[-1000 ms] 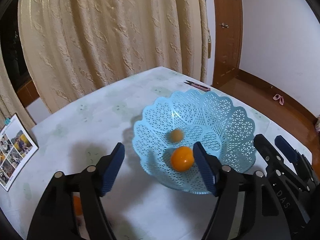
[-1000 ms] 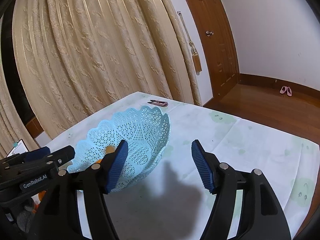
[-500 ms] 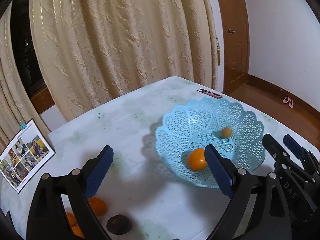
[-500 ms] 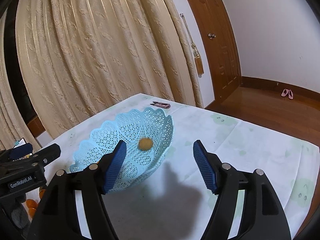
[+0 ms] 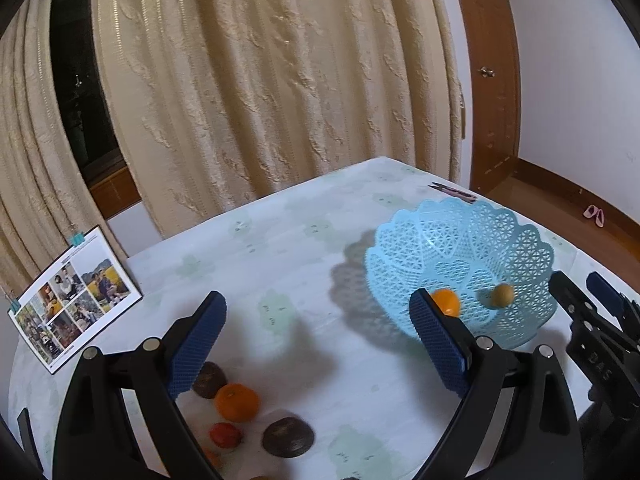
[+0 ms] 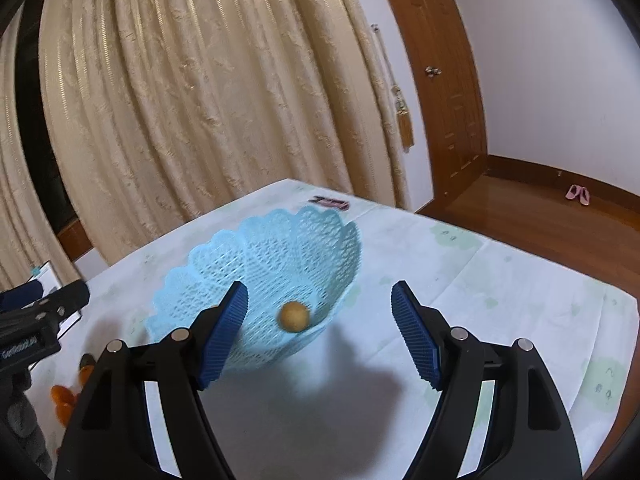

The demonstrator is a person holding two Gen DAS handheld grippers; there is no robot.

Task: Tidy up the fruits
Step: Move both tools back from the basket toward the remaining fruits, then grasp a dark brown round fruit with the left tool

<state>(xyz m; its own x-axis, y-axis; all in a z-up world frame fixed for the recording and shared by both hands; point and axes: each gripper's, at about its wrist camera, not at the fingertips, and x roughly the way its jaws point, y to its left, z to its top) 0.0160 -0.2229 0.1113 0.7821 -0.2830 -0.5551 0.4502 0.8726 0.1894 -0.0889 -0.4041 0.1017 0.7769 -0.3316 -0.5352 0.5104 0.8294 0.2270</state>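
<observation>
A light blue lattice basket (image 5: 520,240) stands on the table and holds an orange (image 5: 446,300) and a small tan fruit (image 5: 502,295). Left of it on the cloth lie a mandarin (image 5: 237,402), two dark brown fruits (image 5: 288,437) (image 5: 210,380) and a small red fruit (image 5: 225,435). My left gripper (image 5: 316,332) hangs open and empty above the cloth between the loose fruits and the basket. My right gripper (image 6: 320,308) is near the basket (image 6: 280,248). Its jaws are opening with nothing pressed between them. The tan fruit (image 6: 295,317) lies beyond them in the basket.
A photo card (image 5: 72,300) leans at the table's far left edge. A small pink clipper (image 5: 454,192) lies behind the basket. Cream curtains hang close behind the table. The table edge drops to a wooden floor on the right.
The left view has pulled back and swung left, so the basket now sits at its right and the loose fruits show below. Left jaws have spread wider. Right jaws widened slightly; the tan fruit rolled.
</observation>
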